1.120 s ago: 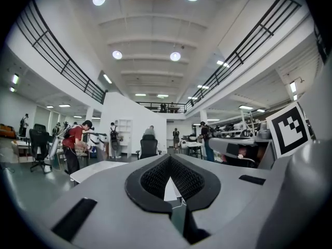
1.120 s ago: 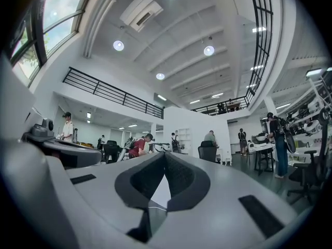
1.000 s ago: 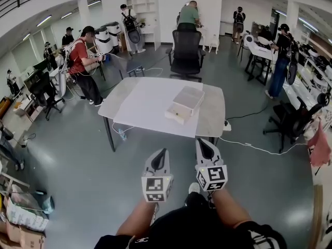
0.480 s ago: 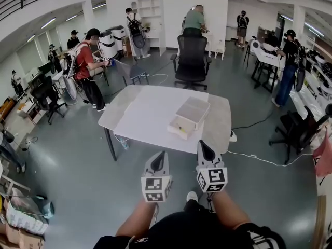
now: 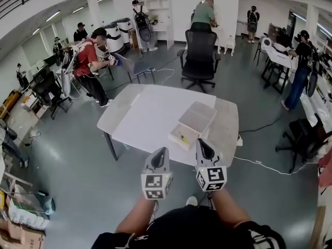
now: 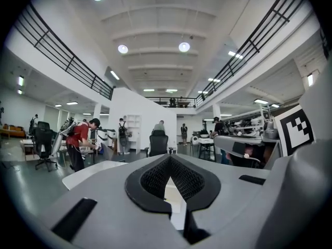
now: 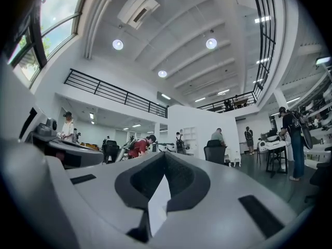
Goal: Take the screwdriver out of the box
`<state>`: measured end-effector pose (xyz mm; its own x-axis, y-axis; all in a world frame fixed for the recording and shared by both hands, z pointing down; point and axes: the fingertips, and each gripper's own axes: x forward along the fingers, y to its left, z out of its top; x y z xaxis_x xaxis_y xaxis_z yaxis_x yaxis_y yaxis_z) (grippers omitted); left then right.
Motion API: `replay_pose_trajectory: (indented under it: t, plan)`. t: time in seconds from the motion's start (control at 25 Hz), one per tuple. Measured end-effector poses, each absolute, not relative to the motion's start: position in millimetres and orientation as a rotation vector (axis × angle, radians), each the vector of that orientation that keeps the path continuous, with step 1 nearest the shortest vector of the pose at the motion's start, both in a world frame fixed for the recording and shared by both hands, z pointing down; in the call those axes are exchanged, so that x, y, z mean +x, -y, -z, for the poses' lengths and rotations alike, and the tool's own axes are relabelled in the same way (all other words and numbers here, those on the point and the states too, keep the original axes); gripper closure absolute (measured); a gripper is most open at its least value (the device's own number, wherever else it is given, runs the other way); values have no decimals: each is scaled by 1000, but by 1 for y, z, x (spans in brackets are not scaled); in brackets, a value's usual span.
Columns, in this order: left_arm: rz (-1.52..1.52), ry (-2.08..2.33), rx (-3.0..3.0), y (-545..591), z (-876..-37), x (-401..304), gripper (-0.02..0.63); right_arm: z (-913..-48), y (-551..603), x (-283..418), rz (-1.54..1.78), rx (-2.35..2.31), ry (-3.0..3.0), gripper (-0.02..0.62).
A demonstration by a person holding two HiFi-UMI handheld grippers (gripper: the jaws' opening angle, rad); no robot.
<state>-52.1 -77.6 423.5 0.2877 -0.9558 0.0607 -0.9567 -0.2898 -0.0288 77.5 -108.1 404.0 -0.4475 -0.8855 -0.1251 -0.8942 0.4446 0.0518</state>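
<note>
- Left gripper (image 5: 159, 153) and right gripper (image 5: 202, 145): both have their jaws closed together with nothing between them. We hold them in the air side by side, well short of the table (image 5: 150, 105).
- Box (image 5: 175, 137) sits open on the table's near right part. Its lid (image 5: 197, 116) is folded back on the far side and touches the open half.
- Screwdriver (image 5: 182, 137): we read the small yellow-and-dark speck in the open half as this. It is too small to tell tip from handle.
- Nothing has been lifted out yet; we judge the step in hand to be the approach to the box.
- Handling, our guess: a light, rigid, small tool. The smooth round shaft could roll or slip between the pads, and the handle gives more to bite on.
- Where to take hold: across the handle, with the jaws opened first, coming from above so the box walls don't block.
- Risk: the light box may shift or lift with the tool. The other gripper could steady its edge.
</note>
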Motion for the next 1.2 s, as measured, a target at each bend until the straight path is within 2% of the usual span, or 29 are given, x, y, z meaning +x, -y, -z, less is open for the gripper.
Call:
replay_pose_trajectory:
  t: [0.56, 1.2]
  plan:
    - [-109, 1925, 2440, 193, -422, -19, 592, -409, 226, 97, -155, -1513, -2702, 583]
    - [-183, 1828, 2463, 243, -449, -11, 592, -436, 269, 93, -86, -1535, -2748, 581]
